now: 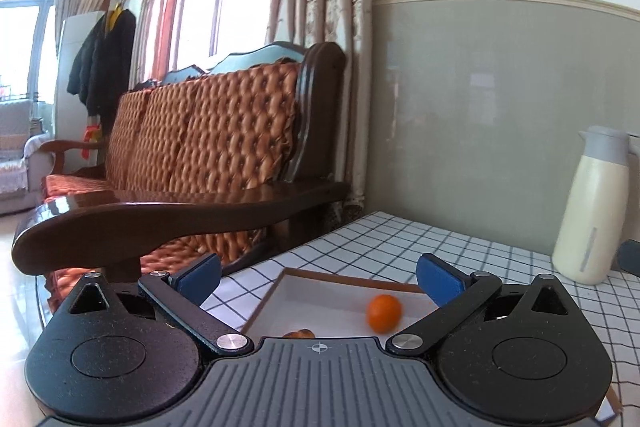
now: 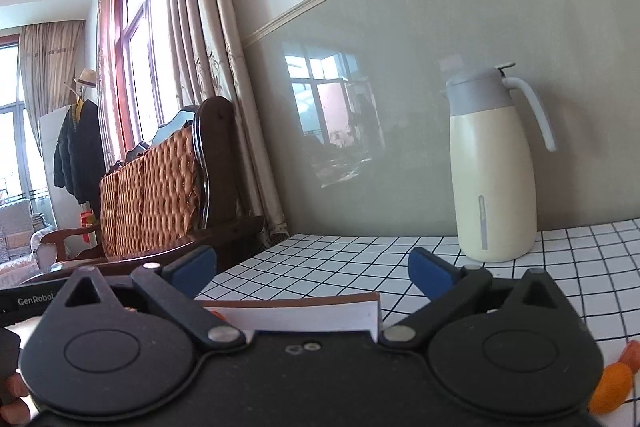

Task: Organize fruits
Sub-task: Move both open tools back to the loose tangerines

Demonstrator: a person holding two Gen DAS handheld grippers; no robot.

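Observation:
In the left wrist view a small orange fruit [image 1: 384, 312] lies inside a shallow white tray with a brown rim [image 1: 288, 291] on the checked tablecloth. A brownish item [image 1: 298, 334] peeks out at the tray's near edge, mostly hidden by the gripper body. My left gripper [image 1: 318, 277] is open and empty, held above the tray with the fruit between and below its blue pads. My right gripper [image 2: 312, 267] is open and empty above the tray's far wall [image 2: 304, 315]. Orange fruits [image 2: 610, 387] lie on the cloth at the lower right of the right wrist view.
A cream thermos jug with a grey lid [image 2: 494, 167] stands at the back of the table against the grey wall; it also shows in the left wrist view [image 1: 592, 207]. A wooden sofa with orange cushions [image 1: 192, 155] stands left of the table's edge.

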